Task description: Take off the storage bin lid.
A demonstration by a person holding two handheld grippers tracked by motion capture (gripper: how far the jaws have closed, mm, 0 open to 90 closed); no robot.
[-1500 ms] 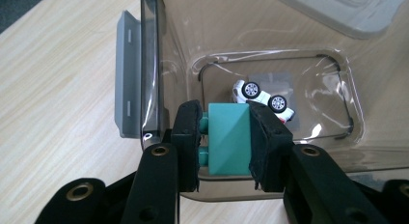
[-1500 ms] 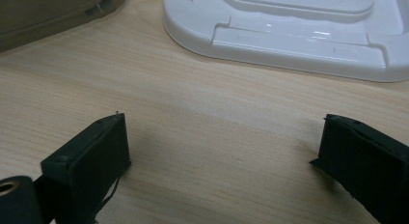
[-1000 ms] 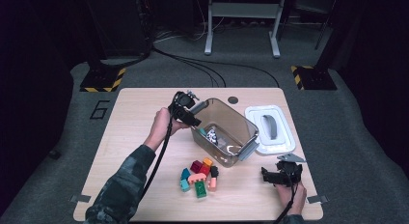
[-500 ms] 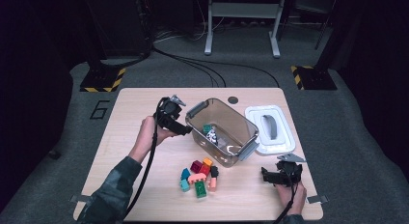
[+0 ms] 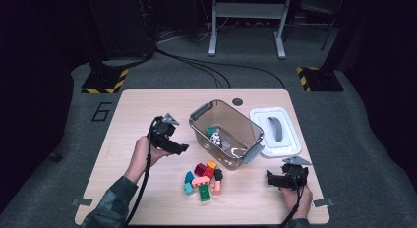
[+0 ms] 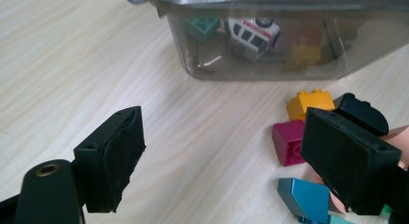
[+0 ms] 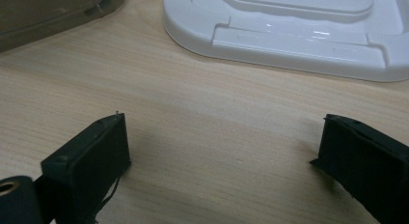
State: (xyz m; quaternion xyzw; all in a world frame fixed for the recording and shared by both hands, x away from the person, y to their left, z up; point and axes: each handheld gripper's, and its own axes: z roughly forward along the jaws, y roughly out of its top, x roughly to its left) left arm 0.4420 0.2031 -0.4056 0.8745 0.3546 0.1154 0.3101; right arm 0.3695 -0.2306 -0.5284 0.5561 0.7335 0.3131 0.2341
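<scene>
Left gripper (image 5: 179, 148) is held left of the clear bin (image 5: 227, 133), its jaws having just been opening, nothing between them. The loose bricks (image 5: 203, 180) lie in a heap on the tabletop (image 5: 128, 110), near side of the bin; a few pieces (a toy van among them) already sit inside. Right gripper (image 5: 271, 178) rests at the near right, jaws apart and empty, by the white lid (image 5: 274, 132). Recommended: lower over one outlying brick, the magenta one (image 6: 288, 142), square the jaws to its flat sides, and close without disturbing neighbours.
</scene>
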